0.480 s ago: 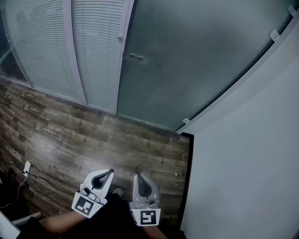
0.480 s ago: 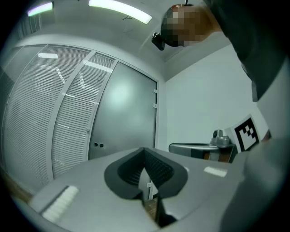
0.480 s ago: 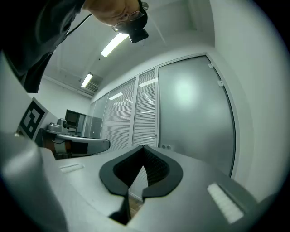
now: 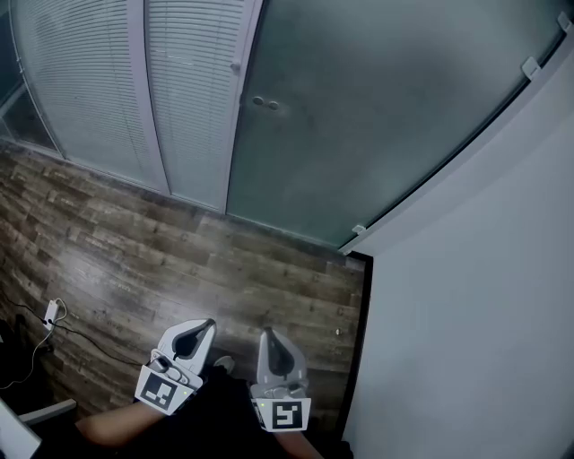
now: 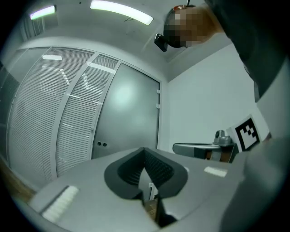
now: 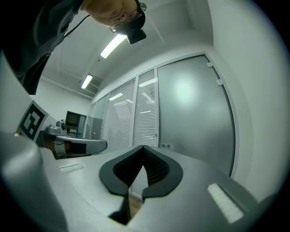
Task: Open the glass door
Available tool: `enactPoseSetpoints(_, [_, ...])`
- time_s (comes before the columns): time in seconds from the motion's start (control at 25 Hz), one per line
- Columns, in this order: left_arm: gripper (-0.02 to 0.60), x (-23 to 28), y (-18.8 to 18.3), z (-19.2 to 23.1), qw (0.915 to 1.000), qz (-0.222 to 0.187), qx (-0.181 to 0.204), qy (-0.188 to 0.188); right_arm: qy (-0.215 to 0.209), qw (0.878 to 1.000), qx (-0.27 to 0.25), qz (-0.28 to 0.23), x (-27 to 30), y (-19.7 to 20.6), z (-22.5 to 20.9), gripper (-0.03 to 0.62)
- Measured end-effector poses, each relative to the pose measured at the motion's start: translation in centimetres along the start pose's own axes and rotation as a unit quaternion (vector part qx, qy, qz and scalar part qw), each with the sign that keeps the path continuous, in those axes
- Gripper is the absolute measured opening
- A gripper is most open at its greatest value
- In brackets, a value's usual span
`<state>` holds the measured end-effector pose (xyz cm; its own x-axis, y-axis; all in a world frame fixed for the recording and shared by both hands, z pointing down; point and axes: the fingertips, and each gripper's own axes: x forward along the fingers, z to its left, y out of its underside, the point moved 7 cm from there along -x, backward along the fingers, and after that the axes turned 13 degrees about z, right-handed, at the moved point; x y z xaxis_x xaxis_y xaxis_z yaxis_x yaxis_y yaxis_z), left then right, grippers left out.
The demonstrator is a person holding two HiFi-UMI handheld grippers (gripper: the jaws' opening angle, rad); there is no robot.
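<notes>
The left gripper (image 4: pixel 203 326) and the right gripper (image 4: pixel 267 335) are closest. They sit side by side, low down, over the floor, and both point toward the door. The left gripper's two jaws are pressed together with nothing between them. The right gripper's jaws are the same: closed tight and holding nothing.

Under them is a wood floor (image 4: pixel 161 260) made of brown planks, a bit shiny. A thin cable with a white plug (image 4: pixel 52 314) lies on it at the left edge. A plain white wall (image 4: pixel 475 305) stands on the right.

The glass door (image 4: pixel 377 116) is past the floor, well apart from both grippers. It stands between the white wall on its right and the slat panels on its left. It is one big sheet of foggy glass, grey-green, and you cannot see through it. It sits flat in line with the panels beside it. Two small round dots (image 4: pixel 264 104) sit near its left edge, side by side. Small clips (image 4: pixel 529 65) sit along its right edge, next to the wall.

The white slat panels (image 4: pixel 85 81) are tall, with thin lines running across. Long lights (image 5: pixel 120 11) glow on the ceiling.
</notes>
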<state>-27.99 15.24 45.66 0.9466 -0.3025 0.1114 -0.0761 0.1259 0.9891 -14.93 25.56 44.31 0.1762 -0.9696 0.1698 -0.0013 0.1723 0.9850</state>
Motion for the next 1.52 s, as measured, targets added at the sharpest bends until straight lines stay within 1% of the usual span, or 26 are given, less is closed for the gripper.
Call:
enactPoseSetpoints(0.16, [0.0,-0.4,0.5,0.1,0.9998,0.012,-0.005,-0.014,-0.005,1.0,0.003,0.011,-0.3,0.9,-0.6,0.002])
enactPoseSetpoints(0.36, [0.0,0.0,0.9,0.6,0.9998,0.009,-0.006,-0.018,-0.003,1.0,0.013,0.014,-0.1,1.1,-1.1,0.002])
enactPoseSetpoints(0.56, [0.0,1.7,1.2,1.6,0.9996,0.024,-0.015,-0.008,0.014,0.999,0.018,0.027,1.4,1.3,-1.9,0.002])
enactPoseSetpoints(0.76, [0.0,4.8,0.3,3.6,0.9995,0.024,-0.018,0.002,0.032,0.998,0.023,0.041,3.8,0.6,-3.8,0.002])
enactPoseSetpoints(0.88, [0.0,7.1,-0.8,4.6,0.9994,0.015,-0.022,0.023,0.036,0.998,0.021,0.047,6.0,0.1,-4.9,0.002])
enactPoseSetpoints(0.96, [0.0,8.7,-1.5,5.9,0.9993,0.011,-0.022,0.029,0.034,0.998,0.014,0.049,7.8,-0.6,-5.5,0.002])
enactPoseSetpoints(1.08, [0.0,11.1,-2.8,8.1,0.9993,0.011,-0.021,0.029,0.037,0.998,0.007,0.051,10.4,-1.9,-6.5,0.002])
enactPoseSetpoints(1.24, [0.0,14.7,-4.3,11.4,0.9988,0.015,-0.033,0.032,0.047,0.997,0.009,0.059,14.9,-3.6,-8.0,0.002])
enactPoseSetpoints(1.4, [0.0,17.5,-5.5,15.2,0.9987,0.017,-0.033,0.035,0.038,0.997,0.003,0.066,19.8,-5.1,-8.3,0.002])
enactPoseSetpoints(1.52, [0.0,19.1,-6.1,18.3,0.9987,0.019,-0.037,0.029,0.034,0.997,0.001,0.069,23.4,-6.0,-8.5,0.002])
